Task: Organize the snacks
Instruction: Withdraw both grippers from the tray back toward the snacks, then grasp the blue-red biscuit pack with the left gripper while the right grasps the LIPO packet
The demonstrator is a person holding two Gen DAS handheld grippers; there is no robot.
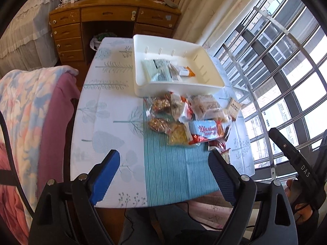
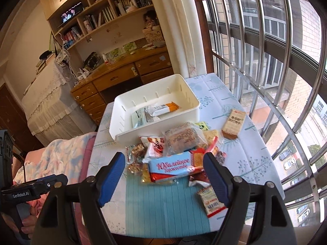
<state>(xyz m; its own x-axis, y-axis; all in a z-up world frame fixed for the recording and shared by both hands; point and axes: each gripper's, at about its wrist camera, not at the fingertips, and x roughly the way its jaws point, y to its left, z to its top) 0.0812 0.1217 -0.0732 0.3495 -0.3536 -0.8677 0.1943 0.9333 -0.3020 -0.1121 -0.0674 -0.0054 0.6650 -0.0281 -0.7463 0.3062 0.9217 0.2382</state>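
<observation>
Both the left gripper (image 1: 163,173) and right gripper (image 2: 164,175) stand spread and empty, ribbed blue fingers (image 1: 106,175) above crinkly foil snack packets (image 2: 169,166); smooth white plastic bin (image 1: 141,85) beyond.

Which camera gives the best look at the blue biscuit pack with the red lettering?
The right wrist view: the blue biscuit pack lies close, face-on, its whole label visible. The left wrist view shows it farther off, smaller and partly covered by neighbouring wrappers.
</observation>
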